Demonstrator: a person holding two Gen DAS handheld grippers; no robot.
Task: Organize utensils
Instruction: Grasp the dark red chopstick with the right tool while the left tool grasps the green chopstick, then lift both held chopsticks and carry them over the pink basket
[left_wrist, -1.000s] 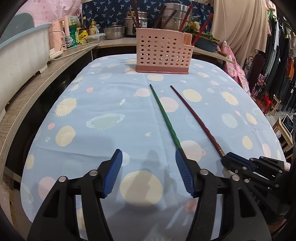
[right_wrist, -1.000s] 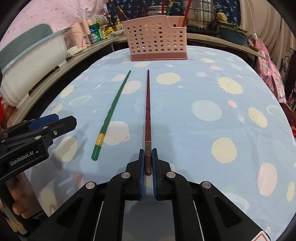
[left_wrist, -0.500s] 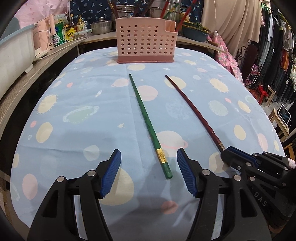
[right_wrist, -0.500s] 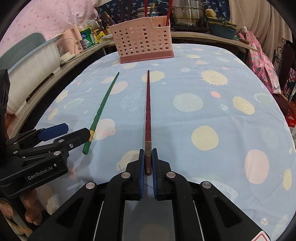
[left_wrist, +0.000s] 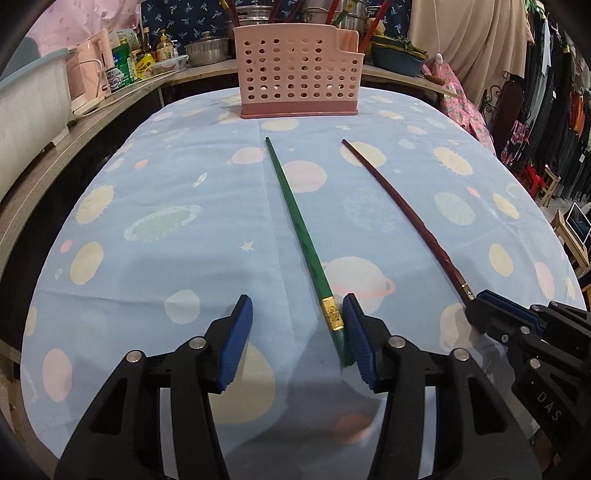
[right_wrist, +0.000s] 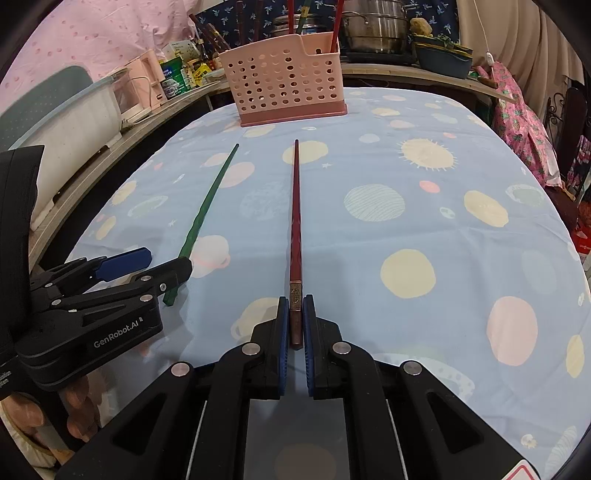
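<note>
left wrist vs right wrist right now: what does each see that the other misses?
Left wrist only: the gap of the left gripper, closing, with the green chopstick against one pad and clear of the other.
Right wrist only: the right gripper clamped on the red chopstick, plus the person's fingers under the left gripper's body.
Both: the two chopsticks on the planet-print cloth, the pink basket behind.

Two chopsticks lie on the desk (left_wrist: 184, 221): one green chopstick (left_wrist: 303, 236) and one dark red chopstick (left_wrist: 402, 214). One pink perforated utensil basket (left_wrist: 295, 70) stands at the far end, with several more chopsticks upright in it; their exact number cannot be told. Two grippers are in view, the left gripper (left_wrist: 297, 343) and the right gripper (right_wrist: 295, 332), each with two blue-padded fingers (left_wrist: 236, 347).
</note>
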